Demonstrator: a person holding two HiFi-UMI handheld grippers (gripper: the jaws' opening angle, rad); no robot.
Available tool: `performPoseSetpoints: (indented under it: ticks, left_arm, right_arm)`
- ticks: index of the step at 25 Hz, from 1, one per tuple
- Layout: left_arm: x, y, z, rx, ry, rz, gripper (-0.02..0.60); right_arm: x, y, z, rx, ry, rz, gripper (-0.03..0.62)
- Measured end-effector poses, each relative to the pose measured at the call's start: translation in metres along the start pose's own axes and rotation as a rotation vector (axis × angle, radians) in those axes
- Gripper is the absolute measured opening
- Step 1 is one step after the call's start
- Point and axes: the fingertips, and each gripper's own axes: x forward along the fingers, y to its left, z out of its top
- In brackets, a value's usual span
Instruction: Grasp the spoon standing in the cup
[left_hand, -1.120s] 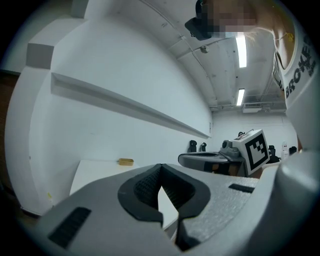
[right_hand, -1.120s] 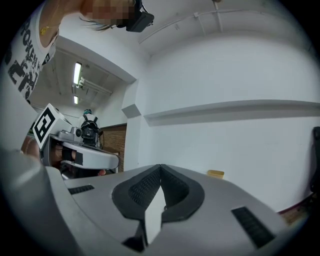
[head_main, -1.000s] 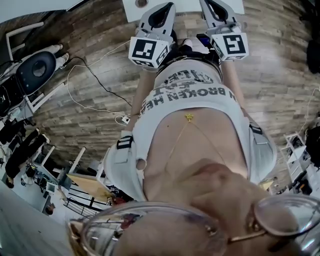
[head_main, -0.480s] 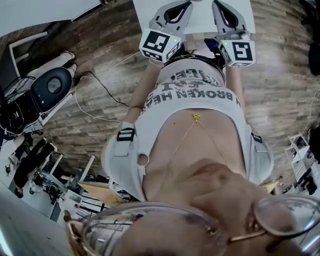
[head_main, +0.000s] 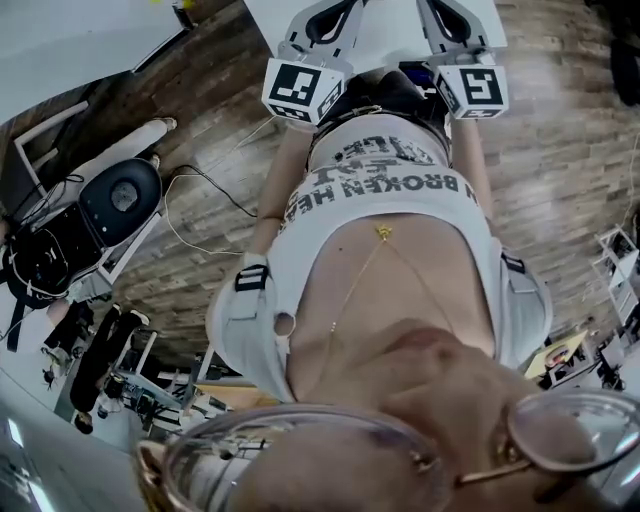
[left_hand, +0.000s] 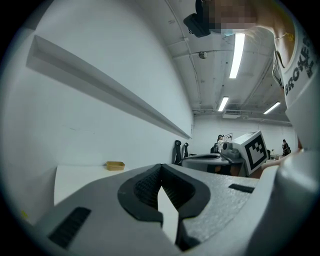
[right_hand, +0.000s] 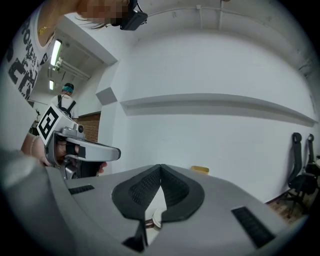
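Observation:
No cup or spoon shows plainly in any view. My left gripper (head_main: 322, 20) and right gripper (head_main: 445, 15) are held side by side in front of the person's waist, their tips over the near edge of a white table (head_main: 385, 35). In the left gripper view the left gripper (left_hand: 160, 166) has its jaws together with nothing between them. The right gripper (right_hand: 160, 166) is shut too. A small pale round thing (right_hand: 156, 218) peeks through the gap under its pads; I cannot tell what it is.
A small yellow tray (left_hand: 115, 165) lies far back on the table by the white wall, and the yellow tray (right_hand: 199, 169) also shows in the right gripper view. A wheeled chair (head_main: 120, 200) and cables (head_main: 200, 215) sit on the wooden floor at left. Black office chairs (right_hand: 300, 170) stand at right.
The head view has swung a little, so more of the white table shows at the top. Both grippers stay side by side and shut.

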Motion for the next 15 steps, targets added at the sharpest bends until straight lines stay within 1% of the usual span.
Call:
performPoseSetpoints:
  ticks: [5,10,15]
  left_arm:
    - [-0.010,0.007,-0.002,-0.016,-0.007,0.066,-0.009]
    - [-0.015,0.015,-0.003,-0.035,-0.017,0.132,-0.009]
    - [-0.020,0.022,-0.004,-0.055,-0.025,0.190,-0.009]
  right_arm:
    - [0.009,-0.004,-0.003,-0.021,0.022,0.038,0.006]
    - [0.019,-0.012,0.006,-0.007,0.001,0.087,0.006]
    - [0.026,-0.011,0.008,-0.010,0.009,0.135,0.006]
